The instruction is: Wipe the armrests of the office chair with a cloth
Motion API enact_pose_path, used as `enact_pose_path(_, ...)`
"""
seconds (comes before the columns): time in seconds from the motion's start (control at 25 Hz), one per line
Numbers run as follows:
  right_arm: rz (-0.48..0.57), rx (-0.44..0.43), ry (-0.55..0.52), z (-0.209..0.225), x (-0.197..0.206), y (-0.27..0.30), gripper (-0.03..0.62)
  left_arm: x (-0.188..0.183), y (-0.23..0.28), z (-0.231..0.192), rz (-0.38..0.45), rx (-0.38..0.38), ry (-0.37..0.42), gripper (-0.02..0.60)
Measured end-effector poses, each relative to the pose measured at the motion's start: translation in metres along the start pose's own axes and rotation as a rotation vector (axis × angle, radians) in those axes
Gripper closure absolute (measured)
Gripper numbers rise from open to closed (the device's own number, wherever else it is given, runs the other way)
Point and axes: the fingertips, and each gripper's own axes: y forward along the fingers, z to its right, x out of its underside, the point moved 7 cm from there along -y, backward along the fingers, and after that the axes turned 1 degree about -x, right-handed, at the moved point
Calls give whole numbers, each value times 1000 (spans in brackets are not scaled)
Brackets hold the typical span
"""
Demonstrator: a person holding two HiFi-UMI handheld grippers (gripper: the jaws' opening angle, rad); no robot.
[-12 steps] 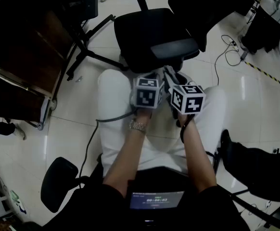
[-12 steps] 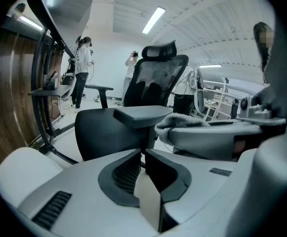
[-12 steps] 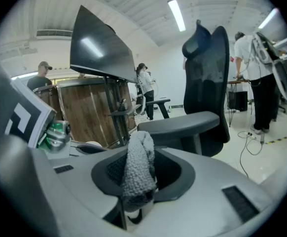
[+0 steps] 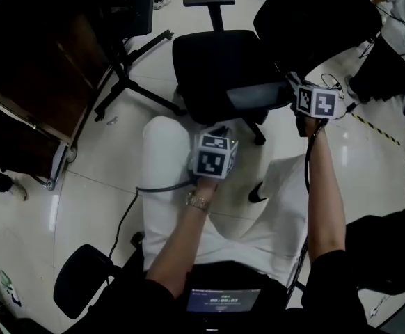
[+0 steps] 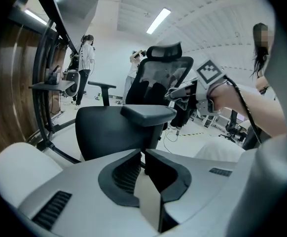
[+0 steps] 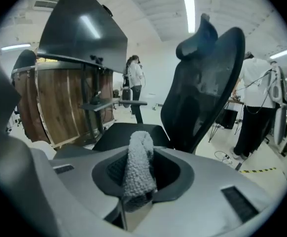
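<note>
The right gripper [image 6: 137, 154] clamps 1 grey cloth [image 6: 139, 174], its long axis running along the jaws, folded end pointing at the office chair [image 4: 216, 61]. It is beside the nearer [image 4: 258, 96] of the chair's 2 armrests. The left gripper [image 5: 144, 158] is closed and empty.

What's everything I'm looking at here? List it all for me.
Office chair: one, black, on the floor ahead.
Armrests: two, black, one on the near side, one on the far side.
Cloth: one, grey, clamped in the right gripper.
Wooden furniture: one piece, brown, at left.
Striped tape: one strip, yellow-black, floor at right.
Left gripper: one, grey, shut, empty.
Right gripper: one, grey, beside the near armrest.
</note>
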Motion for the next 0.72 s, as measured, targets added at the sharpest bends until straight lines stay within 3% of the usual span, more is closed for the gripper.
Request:
enact_pose_path(0.12, -131, -34, 7, 9, 6, 27, 499, 0, 1, 3, 5, 2, -1, 549)
enact_pose_path(0.28, -207, -88, -7, -15, 2, 43, 499, 1, 0, -1, 7, 8, -4, 549)
enact_pose_path(0.48, -222, -234, -71, -86, 0, 52, 499, 7, -1, -2, -4, 14, -10, 549)
enact_pose_path(0.72, -212, -430, -250, -186, 1, 43, 499, 3, -2, -2, 2, 17, -3, 549)
